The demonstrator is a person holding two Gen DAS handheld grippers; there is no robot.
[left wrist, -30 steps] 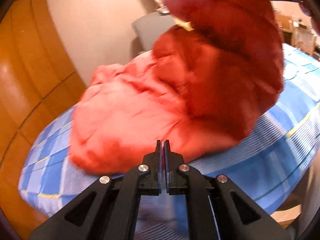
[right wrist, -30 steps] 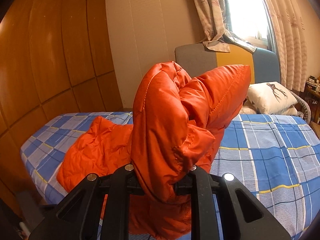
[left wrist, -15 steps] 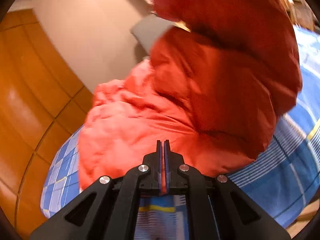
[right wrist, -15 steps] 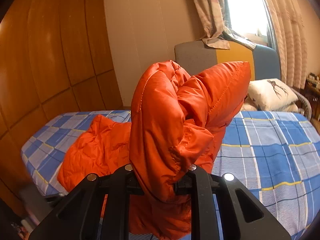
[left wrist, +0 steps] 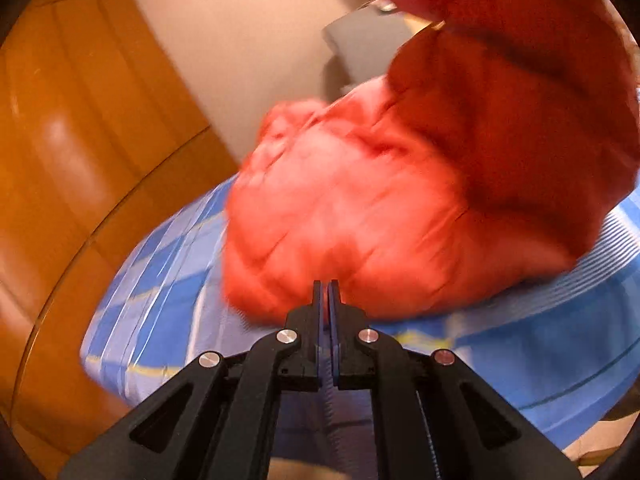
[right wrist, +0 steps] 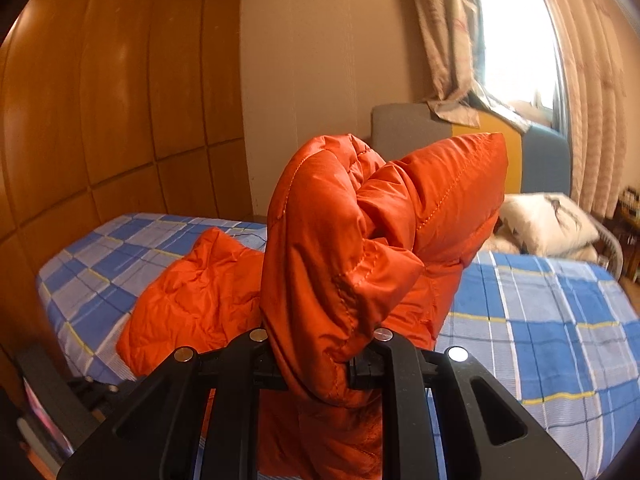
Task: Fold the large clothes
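Left wrist view: my left gripper (left wrist: 325,292), jaws closed and empty, points at the orange jacket (left wrist: 360,216) heaped just ahead on the checked bed (left wrist: 520,344).

Right wrist view: my right gripper (right wrist: 320,372) clamps a raised fold of the jacket (right wrist: 344,264); the rest trails left onto the bed (right wrist: 540,320), nearer my left.

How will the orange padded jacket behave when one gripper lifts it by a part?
Probably floppy: the orange padded jacket sags around the right gripper, its rest lying on the bed. Likely light, being puffy. Its shiny fabric may slip.
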